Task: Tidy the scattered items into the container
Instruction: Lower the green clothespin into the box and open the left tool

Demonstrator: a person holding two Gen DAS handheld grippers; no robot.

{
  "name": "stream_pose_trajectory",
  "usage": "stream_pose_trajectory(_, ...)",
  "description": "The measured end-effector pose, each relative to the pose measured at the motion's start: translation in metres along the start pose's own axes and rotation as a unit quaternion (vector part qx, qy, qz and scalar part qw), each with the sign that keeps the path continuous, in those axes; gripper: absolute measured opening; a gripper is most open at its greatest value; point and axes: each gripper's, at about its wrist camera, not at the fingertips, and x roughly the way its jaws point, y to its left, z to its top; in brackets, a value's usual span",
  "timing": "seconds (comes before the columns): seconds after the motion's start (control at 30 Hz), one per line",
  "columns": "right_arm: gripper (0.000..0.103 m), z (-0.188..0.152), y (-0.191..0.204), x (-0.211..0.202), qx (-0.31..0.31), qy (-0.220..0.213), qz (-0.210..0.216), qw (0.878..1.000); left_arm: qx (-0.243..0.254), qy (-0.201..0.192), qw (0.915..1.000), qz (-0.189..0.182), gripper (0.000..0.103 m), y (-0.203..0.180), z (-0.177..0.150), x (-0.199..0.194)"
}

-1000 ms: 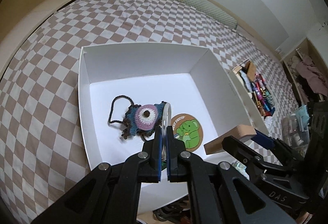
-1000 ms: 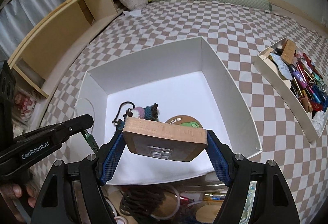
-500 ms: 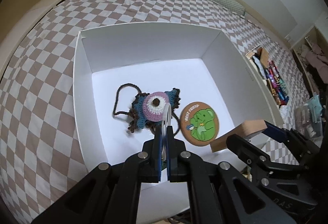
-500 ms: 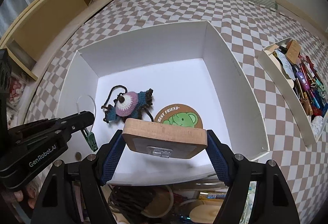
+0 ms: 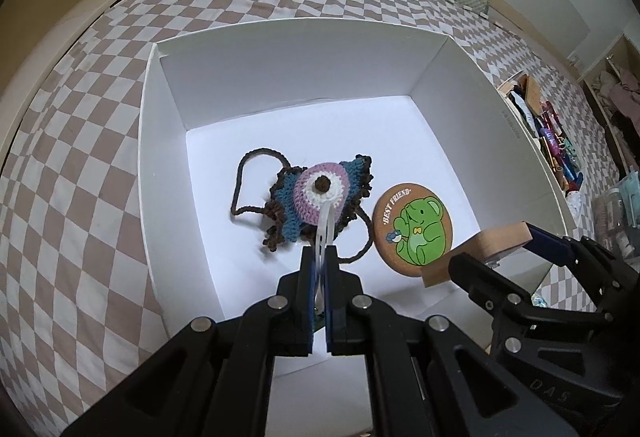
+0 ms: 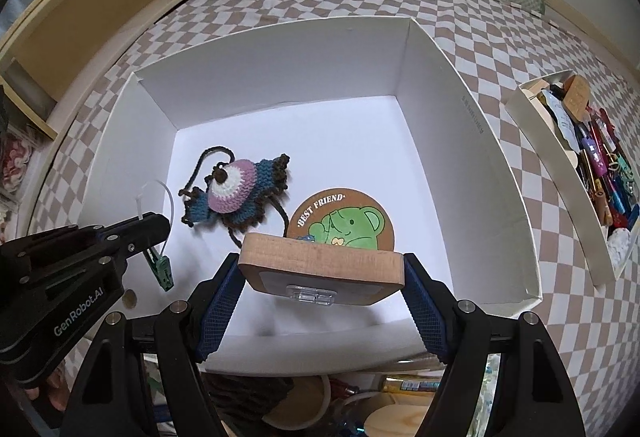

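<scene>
Wooden block (image 6: 322, 265) with a clear plastic clip on its underside, pinched by both side edges between the blue pads of the right gripper (image 6: 322, 277), jaws spread wide around it, hovering over the near edge of the white cardboard box (image 6: 472, 125) and tilted steeply down into it. Same block (image 5: 480, 249) visible from the left wrist view, poking in from the right over the box's near right corner. Left gripper (image 5: 319, 265) pressed nearly together on a thin translucent plastic loop (image 5: 325, 225), angled steeply down over the box (image 5: 168, 141); from the right wrist view the loop (image 6: 160, 197) arcs above the left gripper (image 6: 154, 227) and a small green clip (image 6: 162, 271) dangles below it, just inside the left wall. On the box floor already: a crocheted eye-shaped pouch (image 5: 316, 197) in blue, purple and white with a dark brown cord, and just beside it to the right a round cork coaster (image 5: 412, 227) with a green bear and "BEST FRIEND" printed on it, coaster partly hidden behind the block in the right wrist view. Box sitting on a brown-and-white checkered bedspread (image 5: 80, 197). Further right, well apart, a narrow white tray (image 6: 560, 173) crammed with pens and small bits. Bit of a fingertip (image 6: 52, 397) showing at the lower left under the left gripper.
</scene>
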Motion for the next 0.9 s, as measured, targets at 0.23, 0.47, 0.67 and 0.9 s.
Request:
stream_pose_trajectory(0.23,0.078,0.004,0.003,0.003,-0.018,0.008,-0.021,1.000,-0.014,-0.017,0.9998,0.005,0.050,0.006,0.004,-0.010)
stream_pose_trajectory(0.47,0.078,0.006,0.002,0.011,-0.021,0.018,-0.027,0.999,-0.022,-0.019,0.9996,0.003,0.050,0.010,0.006,-0.012)
stream_pose_trajectory(0.67,0.078,0.008,0.000,0.021,-0.017,0.031,-0.026,0.999,-0.030,-0.028,0.9991,-0.003,0.050,0.014,0.007,-0.019)
stream_pose_trajectory(0.9,0.097,0.015,-0.006,0.004,0.018,-0.025,-0.030,0.999,-0.036,-0.029,0.9989,-0.002,0.050,0.017,0.008,-0.019)
